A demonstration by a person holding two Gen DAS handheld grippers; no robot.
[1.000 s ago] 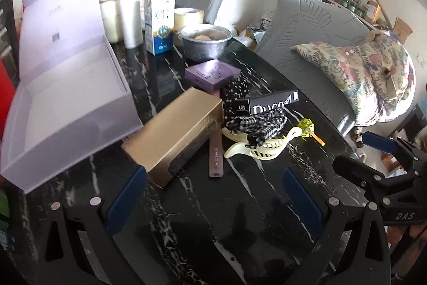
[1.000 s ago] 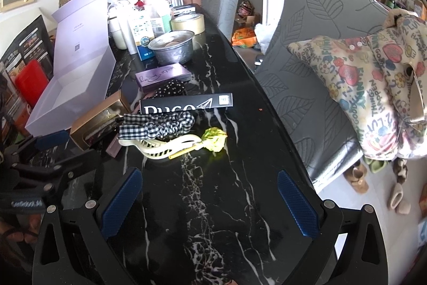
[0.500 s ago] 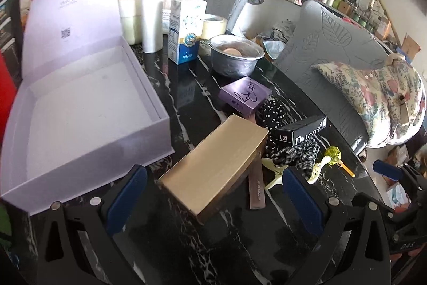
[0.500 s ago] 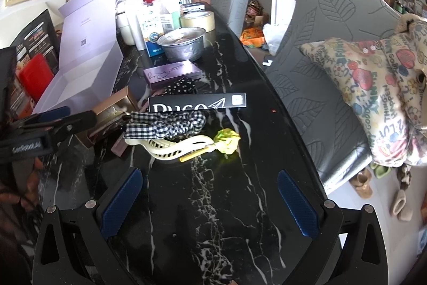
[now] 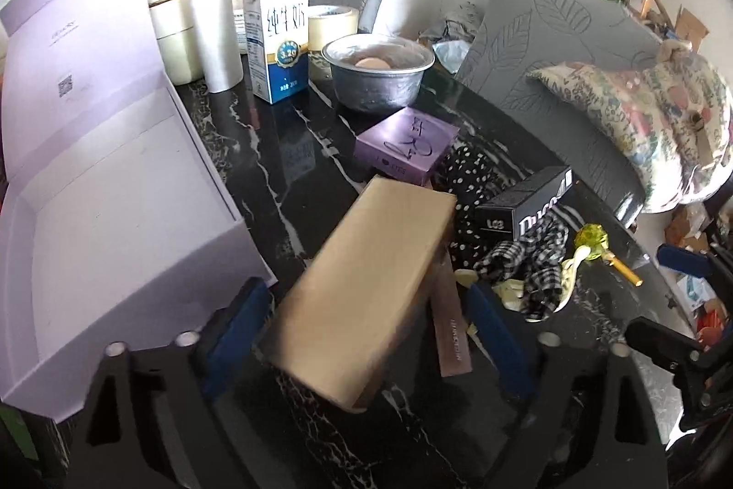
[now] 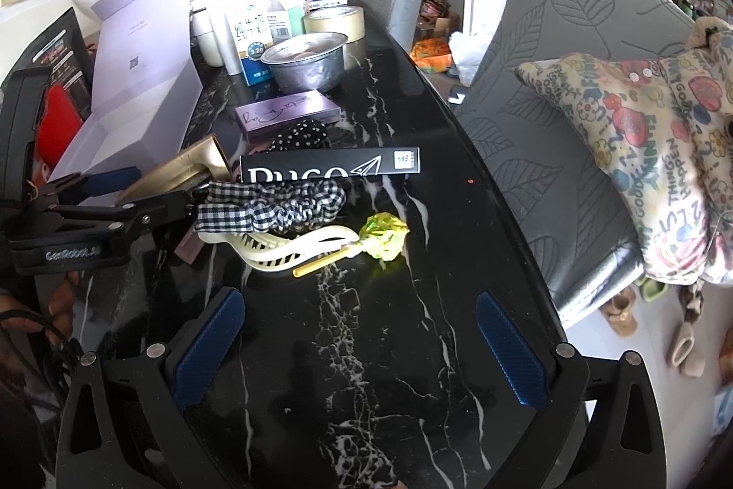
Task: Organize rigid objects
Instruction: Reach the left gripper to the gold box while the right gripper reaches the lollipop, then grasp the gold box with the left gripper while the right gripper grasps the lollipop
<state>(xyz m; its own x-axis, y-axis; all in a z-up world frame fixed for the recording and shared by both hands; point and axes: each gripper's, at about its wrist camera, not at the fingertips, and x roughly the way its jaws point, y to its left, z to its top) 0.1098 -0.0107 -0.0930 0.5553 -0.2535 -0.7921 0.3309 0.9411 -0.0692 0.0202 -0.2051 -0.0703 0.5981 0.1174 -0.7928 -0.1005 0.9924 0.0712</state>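
Note:
A gold box [image 5: 380, 260] lies slantwise on the black marble table [image 5: 284, 186]. My left gripper [image 5: 366, 328] straddles its near end and its jaws are closing; the left pad is close to the box corner and the right pad stands apart from its side. From the right wrist view, the left gripper [image 6: 165, 186] sits over the gold box [image 6: 183, 168]. Beside the box lie a brown strip [image 5: 451, 333], a purple box [image 5: 407, 145], a black Duco box [image 6: 330, 168], a checked scrunchie [image 6: 275, 205], a cream hair claw [image 6: 284, 246] and a green lollipop [image 6: 382, 234]. My right gripper [image 6: 357, 347] hangs open over bare table.
An open lavender box [image 5: 114, 191] with its lid raised fills the left side. Behind stand a milk carton [image 5: 275, 30], a metal bowl [image 5: 378, 76], a tape roll [image 5: 332, 24] and jars. Grey chairs [image 6: 549, 76] and a patterned cushion [image 6: 641, 150] line the table's right edge.
My left gripper has advanced over the gold box, which now lies between its fingers, and the jaws have narrowed. The right gripper has hardly moved.

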